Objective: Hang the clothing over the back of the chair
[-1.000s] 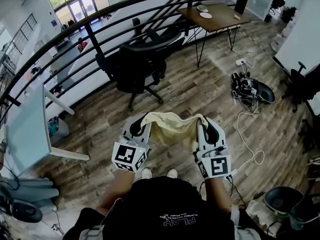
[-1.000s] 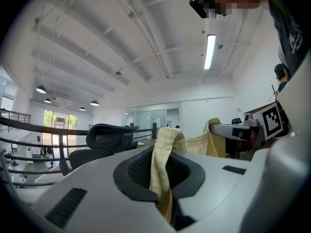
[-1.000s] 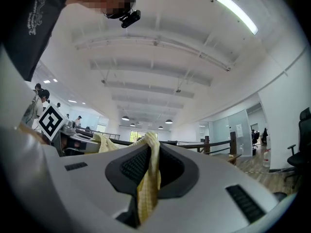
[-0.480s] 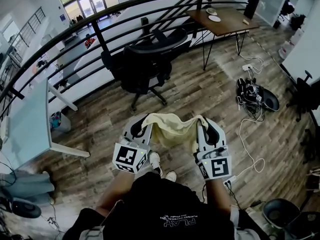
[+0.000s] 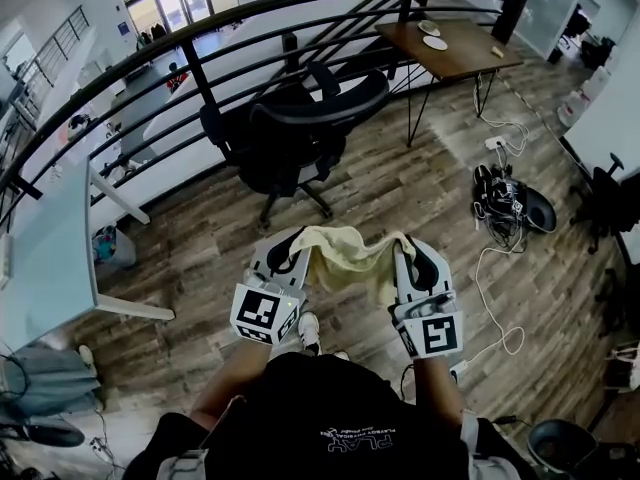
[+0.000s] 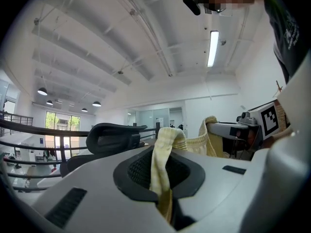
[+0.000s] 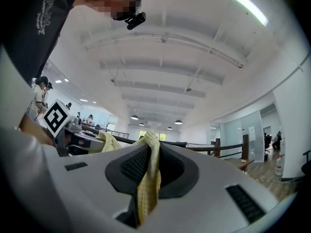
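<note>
A pale yellow garment (image 5: 347, 258) hangs in a sag between my two grippers in the head view. My left gripper (image 5: 288, 250) is shut on its left edge, the cloth (image 6: 163, 169) pinched between the jaws. My right gripper (image 5: 408, 252) is shut on its right edge, with yellow fabric (image 7: 148, 178) squeezed between its pads. The black office chair (image 5: 290, 128) stands ahead of the grippers on the wood floor, a gap away from the garment. Its headrest (image 6: 114, 136) shows beyond the left jaws.
A curved black railing (image 5: 200, 38) runs behind the chair. A wooden desk (image 5: 455, 48) stands at the back right, a pale table (image 5: 45, 268) at the left. Cables and a black bag (image 5: 505, 203) lie on the floor at the right. My shoe (image 5: 308, 330) shows below the grippers.
I have stepped forward with the garment: the chair has come nearer and sits larger in the head view. Both grippers keep the same hold on the cloth.
</note>
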The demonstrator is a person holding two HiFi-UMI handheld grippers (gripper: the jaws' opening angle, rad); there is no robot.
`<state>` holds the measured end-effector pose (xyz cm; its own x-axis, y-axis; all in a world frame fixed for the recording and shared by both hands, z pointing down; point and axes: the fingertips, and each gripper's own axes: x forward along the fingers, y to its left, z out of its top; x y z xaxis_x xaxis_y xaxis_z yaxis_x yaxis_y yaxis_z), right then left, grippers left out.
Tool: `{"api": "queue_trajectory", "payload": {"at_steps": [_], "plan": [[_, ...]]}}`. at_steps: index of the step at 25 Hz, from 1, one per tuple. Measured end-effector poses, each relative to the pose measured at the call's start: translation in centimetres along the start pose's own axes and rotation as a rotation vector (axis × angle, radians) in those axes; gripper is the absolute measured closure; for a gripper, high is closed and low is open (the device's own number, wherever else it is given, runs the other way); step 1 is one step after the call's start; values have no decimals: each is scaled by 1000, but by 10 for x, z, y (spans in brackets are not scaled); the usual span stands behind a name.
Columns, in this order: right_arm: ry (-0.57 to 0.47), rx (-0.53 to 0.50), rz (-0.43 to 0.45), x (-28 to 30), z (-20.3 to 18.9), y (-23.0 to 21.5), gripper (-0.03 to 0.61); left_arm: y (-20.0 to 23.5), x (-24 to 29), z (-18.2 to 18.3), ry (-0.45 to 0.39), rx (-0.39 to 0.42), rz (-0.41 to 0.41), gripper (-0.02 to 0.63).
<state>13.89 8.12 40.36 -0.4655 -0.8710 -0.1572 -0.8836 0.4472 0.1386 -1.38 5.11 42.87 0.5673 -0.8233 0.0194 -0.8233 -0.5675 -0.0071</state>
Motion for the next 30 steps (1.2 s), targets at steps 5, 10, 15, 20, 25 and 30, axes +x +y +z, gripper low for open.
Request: {"api": "queue_trajectory", "payload": {"at_steps": [5,10,15,20,25,30], "plan": [[-47,37,-15,34,14,0,535,21,19,7,-15,-6,-18,591],[4,7,-31,57,1,-6,535,42,35,15,-41,-3,-34,591],[-42,1,-48,85,9,-4,535,66,45,22,-60,6,-45,591],[-41,-2,-34,113,7,4,535,93,54,25,-67,-3,-51,591],[-59,-3,-33,132,12,2,535,108,62,35,-81,12,-53,591],[-100,2,-19,152,20,-5,535,119,74,46,-100,22,-44,591]]}}
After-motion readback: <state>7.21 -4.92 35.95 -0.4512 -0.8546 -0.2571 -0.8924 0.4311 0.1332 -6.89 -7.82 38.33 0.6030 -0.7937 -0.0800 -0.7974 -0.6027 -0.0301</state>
